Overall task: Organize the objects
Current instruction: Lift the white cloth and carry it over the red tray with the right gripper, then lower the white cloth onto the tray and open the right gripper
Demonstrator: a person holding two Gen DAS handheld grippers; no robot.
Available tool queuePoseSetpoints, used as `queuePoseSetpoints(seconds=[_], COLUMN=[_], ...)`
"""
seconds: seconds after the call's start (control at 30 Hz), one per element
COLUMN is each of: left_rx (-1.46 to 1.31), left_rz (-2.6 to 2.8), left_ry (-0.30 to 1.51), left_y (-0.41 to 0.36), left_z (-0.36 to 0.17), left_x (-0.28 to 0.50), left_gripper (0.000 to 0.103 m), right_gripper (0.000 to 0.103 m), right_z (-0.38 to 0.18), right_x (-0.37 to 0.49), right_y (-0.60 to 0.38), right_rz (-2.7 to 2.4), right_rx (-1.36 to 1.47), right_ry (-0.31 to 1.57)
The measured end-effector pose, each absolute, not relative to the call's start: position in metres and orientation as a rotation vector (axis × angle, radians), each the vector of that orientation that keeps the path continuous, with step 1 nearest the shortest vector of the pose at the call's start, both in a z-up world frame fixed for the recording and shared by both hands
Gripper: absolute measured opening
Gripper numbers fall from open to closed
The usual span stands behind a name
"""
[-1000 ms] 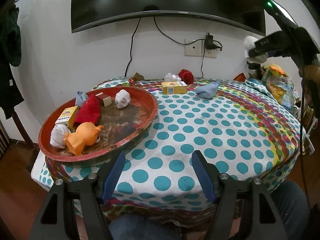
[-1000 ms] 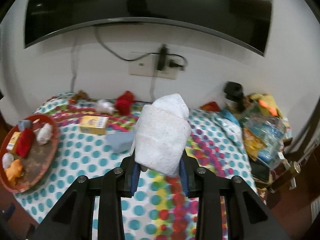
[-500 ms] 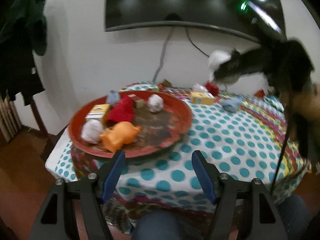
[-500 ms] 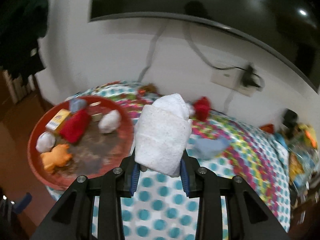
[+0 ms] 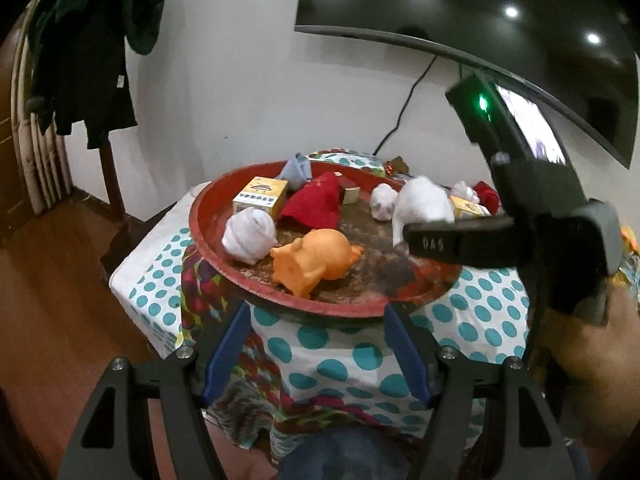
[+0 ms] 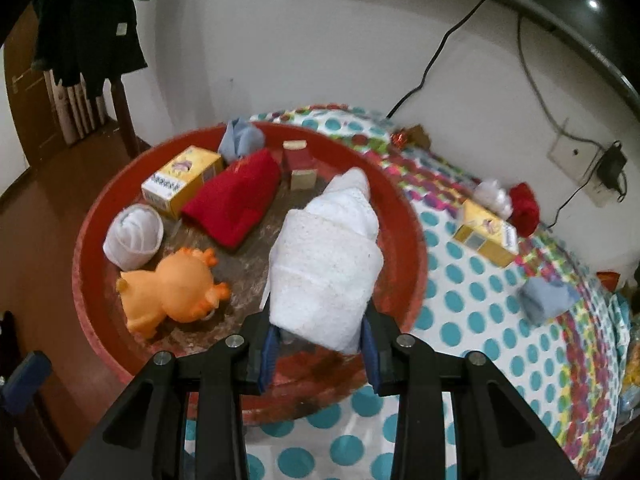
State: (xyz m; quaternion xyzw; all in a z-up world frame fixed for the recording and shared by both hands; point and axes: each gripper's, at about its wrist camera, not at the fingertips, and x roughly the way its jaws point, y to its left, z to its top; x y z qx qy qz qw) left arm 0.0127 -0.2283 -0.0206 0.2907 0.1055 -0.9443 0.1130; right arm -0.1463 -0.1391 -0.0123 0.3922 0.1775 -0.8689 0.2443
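Note:
My right gripper (image 6: pixel 320 354) is shut on a rolled white towel (image 6: pixel 326 256) and holds it over the near right part of the round red tray (image 6: pixel 90 248). The towel also shows in the left wrist view (image 5: pixel 420 204), held by the right gripper (image 5: pixel 404 236). The tray (image 5: pixel 204 240) holds an orange toy (image 5: pixel 316 258), a white sock ball (image 5: pixel 250 236), a red cloth (image 5: pixel 316 204), a yellow box (image 5: pixel 262 196) and a blue cloth (image 5: pixel 298 170). My left gripper (image 5: pixel 316 354) is open and empty, in front of the tray's near rim.
On the polka-dot tablecloth (image 6: pixel 472 312) right of the tray lie a yellow box (image 6: pixel 486 236), a blue cloth (image 6: pixel 546 298), a red cloth (image 6: pixel 524 208) and a white ball (image 6: pixel 492 196). Dark clothes (image 5: pixel 92 48) hang at the left. A TV (image 5: pixel 500 20) hangs on the wall.
My right gripper has carried the white towel left from over the table's middle to over the tray. My left gripper has swung left and closer to the tray.

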Motion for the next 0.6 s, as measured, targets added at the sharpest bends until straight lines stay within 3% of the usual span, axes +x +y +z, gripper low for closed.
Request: queuePoseSetpoints(seconds=[0.6], left_rx=[0.878], left_rz=[-2.767], left_ry=[0.307], left_y=[-0.227], left_z=[-0.023], left_x=[0.009], left_gripper=[0.071], right_gripper=[0.036], right_z=[-0.039], right_x=[-0.152], right_y=[-0.142], right_rz=[-2.326], right_rx=[1.168], right_ry=[0.448])
